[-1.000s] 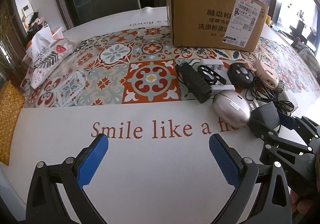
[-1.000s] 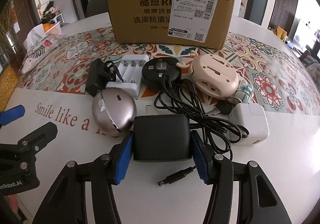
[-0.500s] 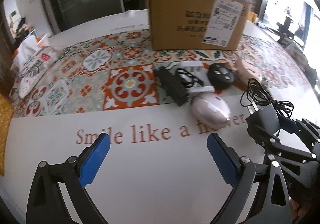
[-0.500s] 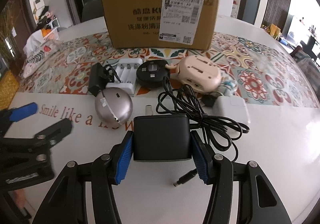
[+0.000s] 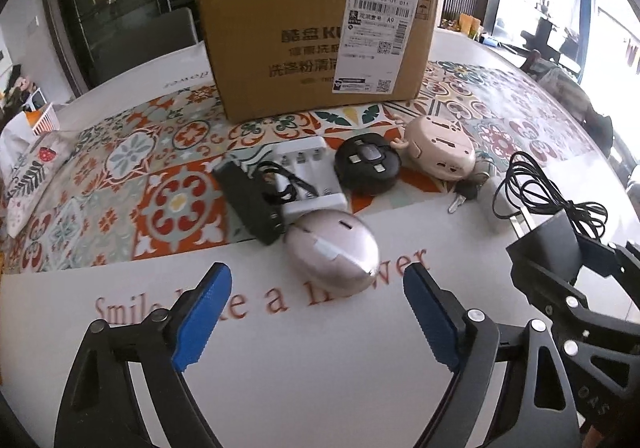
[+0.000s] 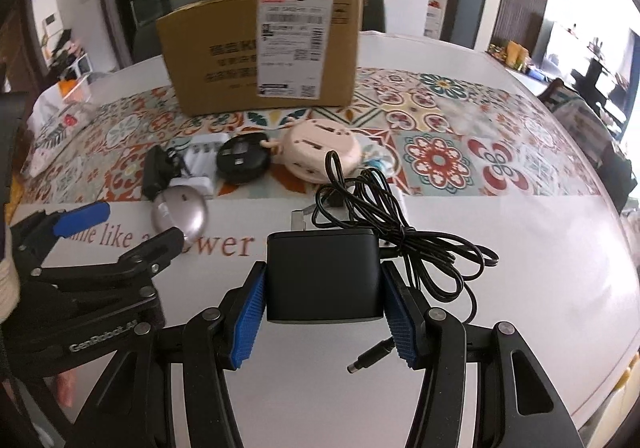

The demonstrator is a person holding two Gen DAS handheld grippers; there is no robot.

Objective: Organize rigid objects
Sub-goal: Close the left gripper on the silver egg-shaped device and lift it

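So my right claw (image 6: 322, 318) has the power adapter (image 6: 323, 275) clamped up off the table (image 6: 540, 288), cord (image 6: 400, 228) trailing to its right. My left claw (image 5: 316, 322) sits right in front of the egg-shaped gadget (image 5: 332, 250), nothing between its pads. Behind that are the battery charger (image 5: 308, 171) and round hub (image 5: 367, 163), then the cardboard box (image 5: 280, 47) at the back.

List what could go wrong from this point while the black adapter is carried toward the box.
1. The right claw grips the black adapter by its sides, but its cable hangs loose and may drag or snag the small things near it.
2. The left claw, whose jaws have just been closing with nothing between them, is close to the silver egg-shaped gadget, which looks likely to roll if nudged.
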